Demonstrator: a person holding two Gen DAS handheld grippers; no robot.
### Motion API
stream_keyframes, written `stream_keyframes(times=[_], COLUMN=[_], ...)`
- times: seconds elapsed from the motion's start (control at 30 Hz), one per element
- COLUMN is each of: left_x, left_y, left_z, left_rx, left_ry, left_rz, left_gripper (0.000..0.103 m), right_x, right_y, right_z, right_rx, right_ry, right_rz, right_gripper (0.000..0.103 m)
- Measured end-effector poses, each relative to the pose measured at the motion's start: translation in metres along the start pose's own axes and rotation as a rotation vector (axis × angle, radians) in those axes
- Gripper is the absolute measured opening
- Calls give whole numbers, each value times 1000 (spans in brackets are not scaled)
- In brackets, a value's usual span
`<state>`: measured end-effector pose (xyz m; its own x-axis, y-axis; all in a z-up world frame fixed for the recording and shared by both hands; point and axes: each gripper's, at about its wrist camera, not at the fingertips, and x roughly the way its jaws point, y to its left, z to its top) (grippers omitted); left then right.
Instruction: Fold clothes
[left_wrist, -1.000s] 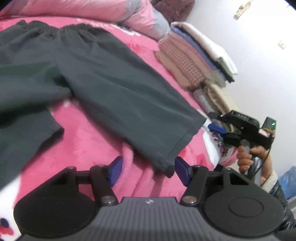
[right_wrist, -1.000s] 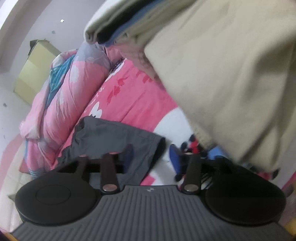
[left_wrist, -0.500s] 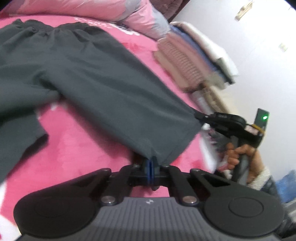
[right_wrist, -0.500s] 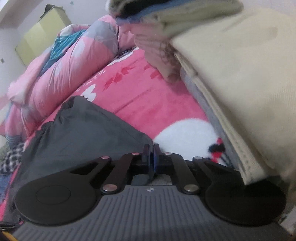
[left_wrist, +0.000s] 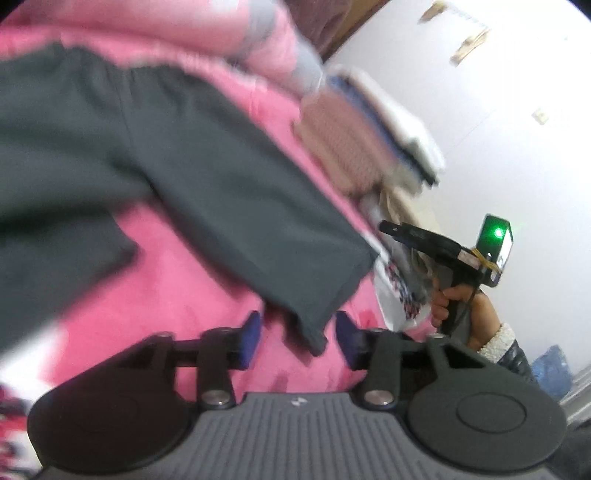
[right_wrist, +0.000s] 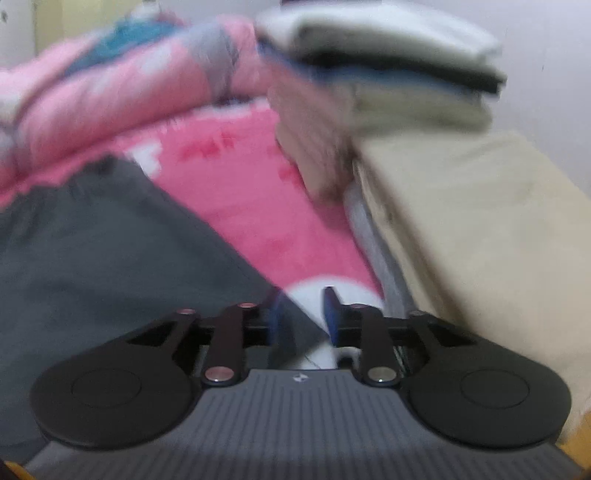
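Observation:
Dark grey shorts (left_wrist: 155, 155) lie spread on the pink blanket (left_wrist: 177, 295). The corner of one leg hem (left_wrist: 314, 332) hangs loose between the blue pads (left_wrist: 251, 332) of my left gripper (left_wrist: 299, 332), whose jaws are opening and do not press on it. In the right wrist view the shorts (right_wrist: 103, 266) fill the left side. Their other hem corner (right_wrist: 295, 325) lies between the parting jaws of my right gripper (right_wrist: 303, 314), untouched by the right pad. A hand (left_wrist: 450, 299) holds the right gripper (left_wrist: 391, 229) just beyond the hem.
A stack of folded clothes (left_wrist: 369, 140) stands on the bed's right side, topped by white and blue pieces (right_wrist: 376, 66). A beige folded pile (right_wrist: 461, 229) lies close on the right. A pink quilt (right_wrist: 110, 99) is bunched at the back. A white wall (left_wrist: 517, 74) is behind.
Both grippers stood open, shut on the two corners of the leg hem half a second ago, and have now parted again. Both views have shifted and blurred.

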<state>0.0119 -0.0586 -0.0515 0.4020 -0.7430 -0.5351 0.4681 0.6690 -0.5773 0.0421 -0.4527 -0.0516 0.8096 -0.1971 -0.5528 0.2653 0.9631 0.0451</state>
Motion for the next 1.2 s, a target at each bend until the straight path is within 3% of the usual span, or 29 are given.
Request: stream_keyframes(times=[0.13, 0.23, 0.33, 0.47, 0.5, 0.6, 0.73, 0.83, 0.9, 1.07, 1.17, 1.2], left_x=[-66, -117, -158, -187, -191, -197, -196, -196, -196, -192, -184, -181], left_y=[9, 26, 46, 68, 72, 87, 97, 102, 106, 119, 123, 126], left_z=[-7, -19, -29, -41, -42, -46, -49, -54, -57, -61, -59, -59], left_rx=[37, 4, -64, -135, -130, -146, -164, -168, -179, -223, -235, -244], left_ry=[-132, -226, -310, -406, -409, -387, -383, -386, -393, -394, -399, -396], left_rz=[89, 199, 320, 533, 574, 596, 581, 601, 606, 562, 552, 554], left_gripper=[56, 57, 56, 52, 52, 51, 51, 51, 51, 49, 17, 6], right_x=[-39, -61, -63, -44, -38, -17, 4, 13, 9, 8, 11, 12], right_y=[27, 56, 93, 157, 172, 208, 233, 239, 242, 241, 244, 246], right_z=[16, 24, 19, -1, -6, -18, -28, -32, -37, -43, -46, -47], right_rx=[-48, -61, -33, -36, -44, -57, -21, 14, 23, 64, 76, 72], right_ry=[-179, -210, -101, 125, 176, 276, 377, 427, 442, 465, 472, 474], right_rz=[68, 290, 550, 786, 808, 826, 807, 813, 827, 822, 824, 830], right_gripper=[46, 47, 47, 45, 44, 44, 44, 44, 29, 29, 28, 20])
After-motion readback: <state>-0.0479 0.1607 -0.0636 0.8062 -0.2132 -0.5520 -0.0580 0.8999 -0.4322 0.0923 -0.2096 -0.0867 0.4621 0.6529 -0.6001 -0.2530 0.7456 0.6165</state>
